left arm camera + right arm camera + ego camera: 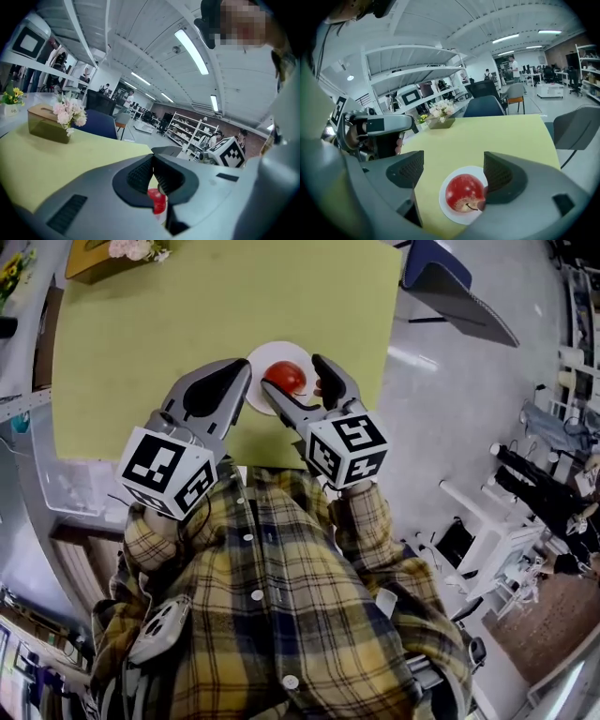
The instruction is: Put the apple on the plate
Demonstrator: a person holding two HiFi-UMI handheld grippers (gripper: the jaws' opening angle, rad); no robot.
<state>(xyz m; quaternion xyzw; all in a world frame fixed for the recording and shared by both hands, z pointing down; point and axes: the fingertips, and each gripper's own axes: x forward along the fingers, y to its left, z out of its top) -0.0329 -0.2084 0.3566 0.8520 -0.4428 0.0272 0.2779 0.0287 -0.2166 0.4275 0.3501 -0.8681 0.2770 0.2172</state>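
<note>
Two tools we hold: the right tool is spread around the apple, lying on the plate at lower centre; the left tool is pressed together.

Yellow-green table bearing white plate

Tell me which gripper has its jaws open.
The right gripper: its jaws stand wide apart by the apple on the plate. The left gripper has its jaws shut together.
</note>
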